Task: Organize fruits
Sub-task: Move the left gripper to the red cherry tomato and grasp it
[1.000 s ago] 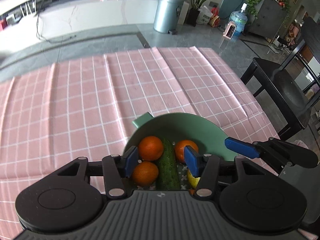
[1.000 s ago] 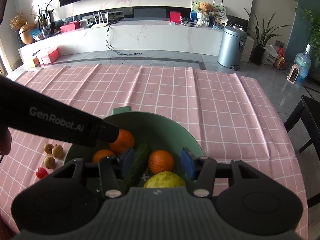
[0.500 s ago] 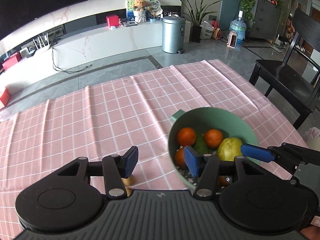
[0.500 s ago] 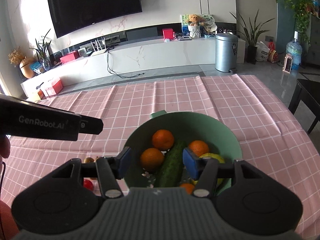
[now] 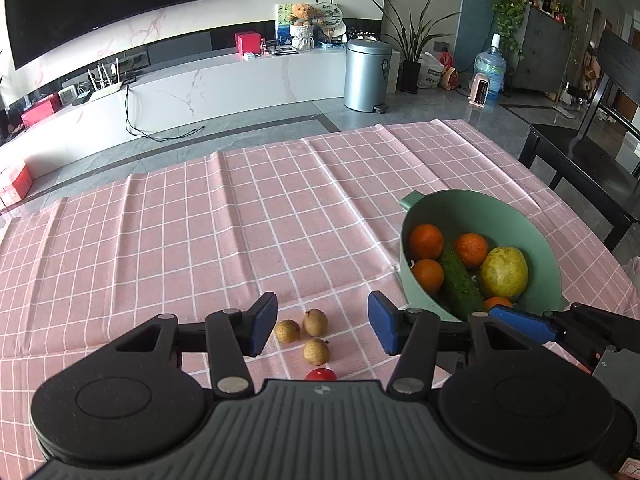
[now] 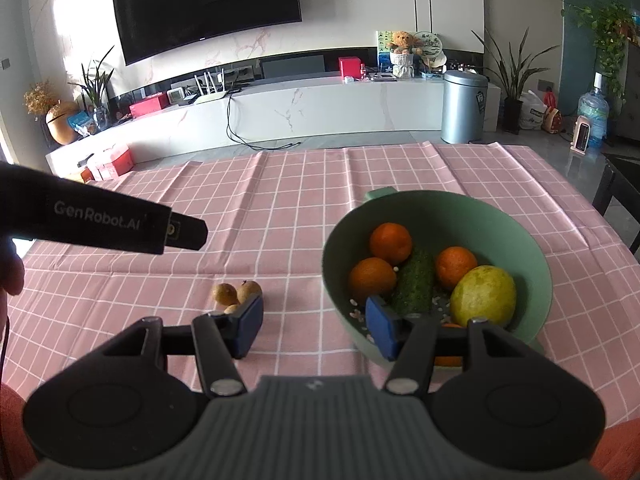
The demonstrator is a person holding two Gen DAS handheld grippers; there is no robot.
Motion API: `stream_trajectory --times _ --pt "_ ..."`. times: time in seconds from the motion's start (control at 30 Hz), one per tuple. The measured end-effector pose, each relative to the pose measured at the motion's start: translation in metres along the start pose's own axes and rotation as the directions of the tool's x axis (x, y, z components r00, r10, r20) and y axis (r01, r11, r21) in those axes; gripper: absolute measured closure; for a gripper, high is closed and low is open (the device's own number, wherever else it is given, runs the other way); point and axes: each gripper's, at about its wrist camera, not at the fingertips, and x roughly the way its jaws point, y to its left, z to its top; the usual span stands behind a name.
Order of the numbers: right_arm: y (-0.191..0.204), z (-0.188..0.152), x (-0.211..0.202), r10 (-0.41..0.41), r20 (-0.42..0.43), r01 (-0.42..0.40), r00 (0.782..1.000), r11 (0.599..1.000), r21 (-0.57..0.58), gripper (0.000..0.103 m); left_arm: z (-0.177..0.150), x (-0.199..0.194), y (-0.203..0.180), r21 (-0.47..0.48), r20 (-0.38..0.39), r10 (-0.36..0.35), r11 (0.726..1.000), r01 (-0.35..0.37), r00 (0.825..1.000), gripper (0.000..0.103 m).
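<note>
Green bowl (image 5: 548,240) beside longans (image 5: 315,322)

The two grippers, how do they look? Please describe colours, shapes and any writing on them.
Both look alike. The left gripper has two black finger arms with blue pads, silver screw heads, round black discs on each side and a grey ribbed body. The right gripper has the same parts. In the right wrist view, the left one's black body carries white "GenRobot.AI" lettering.

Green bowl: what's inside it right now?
Green bowl holds three oranges, a cucumber, a yellow-green pear and white specks. A fourth orange peeks out low; the bowl's bottom is covered.
</note>
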Motion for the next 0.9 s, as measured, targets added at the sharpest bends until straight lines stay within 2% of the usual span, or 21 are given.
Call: stream_trajectory --times 0.13,0.3,0.37,0.4,0.47,0.57,0.73,0.9 --pt "0.012 -0.009 0.004 0.028 0.017 -0.028 0.999 0.999 -0.022 0.050 -0.007 0.004 0.015 -0.019 -0.008 -0.023 1.000 0.023 1.000 0.041" --pt "0.022 -0.017 0.017 0.032 -0.004 -0.032 0.999 0.999 -0.035 0.058 -0.016 0.016 0.029 -0.038 -0.043 -0.050 0.998 0.049 0.998 0.046" --pt "0.026 -0.017 0.025 0.027 -0.023 -0.028 0.999 0.999 -0.038 0.067 -0.019 0.024 0.033 -0.042 -0.063 -0.063 0.997 0.060 0.996 0.049" --pt "0.028 -0.016 0.030 0.028 -0.036 -0.030 0.999 0.999 -0.038 0.067 -0.021 0.028 0.035 -0.051 -0.074 -0.071 0.996 0.067 0.995 0.052" --pt "0.031 -0.018 0.039 0.035 -0.056 -0.037 0.998 0.998 -0.042 0.070 -0.025 0.036 0.040 -0.077 -0.109 -0.097 0.993 0.089 0.989 0.059" --pt "0.037 -0.020 0.049 0.050 -0.082 -0.055 0.995 0.997 -0.055 0.071 -0.033 0.050 0.043 -0.103 -0.158 -0.159 0.984 0.144 0.975 0.064" --pt "0.037 -0.024 0.066 0.035 -0.124 -0.044 0.992 0.996 -0.074 0.074 -0.046 0.068 0.039 -0.106 -0.227 -0.172 0.983 0.151 0.959 0.064" --pt "0.028 -0.032 0.074 0.016 -0.153 -0.030 0.988 0.996 -0.089 0.074 -0.046 0.080 0.033 -0.101 -0.257 -0.176 0.983 0.154 0.950 0.064"
